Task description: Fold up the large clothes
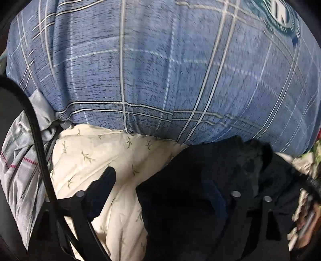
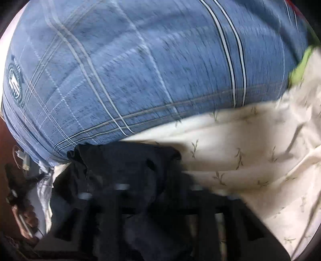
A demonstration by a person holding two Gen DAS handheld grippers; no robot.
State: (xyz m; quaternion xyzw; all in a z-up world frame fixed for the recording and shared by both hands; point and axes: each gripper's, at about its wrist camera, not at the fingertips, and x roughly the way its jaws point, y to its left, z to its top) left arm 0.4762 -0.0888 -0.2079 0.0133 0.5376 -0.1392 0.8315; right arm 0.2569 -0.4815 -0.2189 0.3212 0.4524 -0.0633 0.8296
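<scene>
A big blue cloth with thin white and dark check lines is lying spread out and filling the top of both views; it is bearing a round dark green badge print near its far right corner in the left view, and the same badge is showing at its left edge in the right view. A cream cloth with little green leaf prints is lying just under the blue cloth's near edge, touching it; it is crumpled, and in the right view it is reaching to the right edge. A dark navy piece of clothing is lying bunched on the cream cloth, its top touching the near edge of the blue cloth. A grey cloth with a pink dotted line is lying crumpled at the left edge of the cream cloth.

The left gripper is hanging over the dark clothing and the cream cloth; its fingers are standing wide apart and gripping nothing. The right gripper is hanging over the dark clothing too; this view is blurry and the fingers are dark against dark cloth, so I cannot tell if they are pinching it. A black cable is curving down the left side.
</scene>
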